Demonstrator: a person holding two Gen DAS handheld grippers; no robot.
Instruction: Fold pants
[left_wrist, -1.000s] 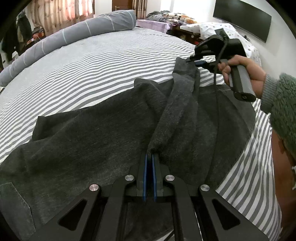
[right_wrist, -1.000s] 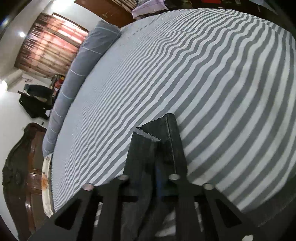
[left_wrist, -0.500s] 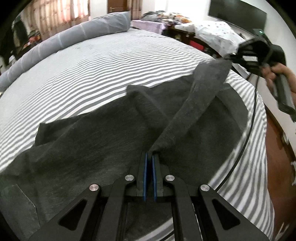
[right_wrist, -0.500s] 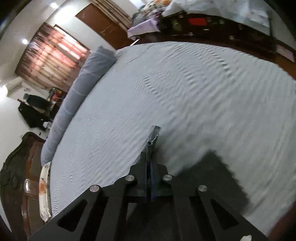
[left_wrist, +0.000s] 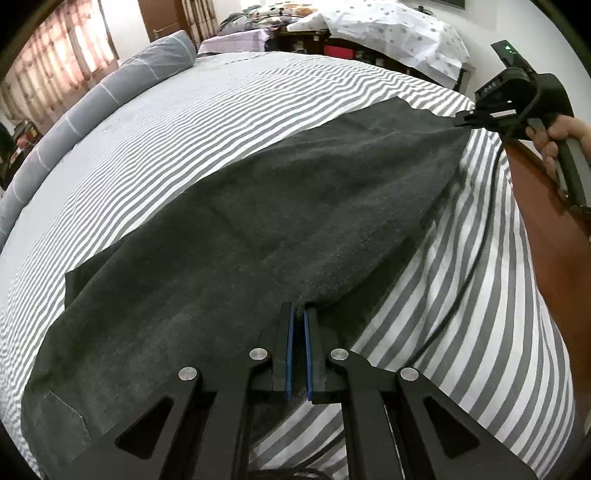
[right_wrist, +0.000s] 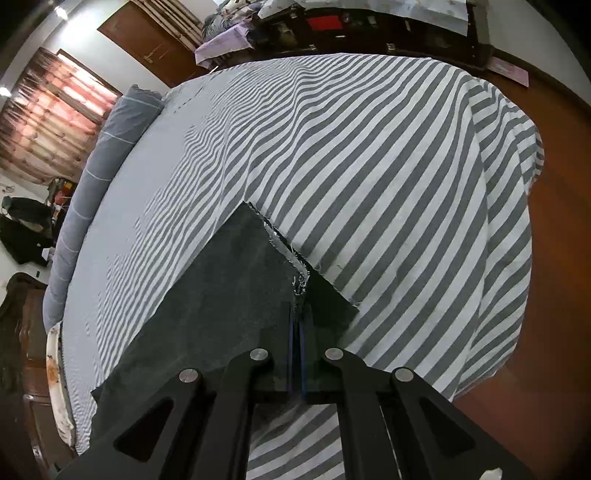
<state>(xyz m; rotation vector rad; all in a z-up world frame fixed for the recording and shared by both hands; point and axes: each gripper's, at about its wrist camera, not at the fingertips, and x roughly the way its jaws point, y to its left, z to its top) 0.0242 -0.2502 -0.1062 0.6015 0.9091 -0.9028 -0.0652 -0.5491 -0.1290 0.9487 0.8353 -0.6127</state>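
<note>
The left tongs (left_wrist: 298, 314) are closed on the near edge of the pants (left_wrist: 280, 221), their blue pads pinching a small ridge of dark cloth. The right tongs (right_wrist: 300, 295) are likewise clamped on the frayed hem at the leg end; in the left view they (left_wrist: 466, 121) hang past the bed's right edge, pulling the cloth taut from there.

The pants lie stretched along the near side of the bed (left_wrist: 207, 122), from the waist end at the near left, where a pocket (left_wrist: 62, 421) shows, out to the hem by the right corner. Their near edge is lifted between the two grips, with a shadow under it on the striped sheet (right_wrist: 388, 166).

The risk appears to lie in the hem: the right grip holds only a thin frayed edge, so a harder pull could slip it free and drop the leg off the bed. Uneven tension could also drag the sheet, or set the fold askew.
</note>
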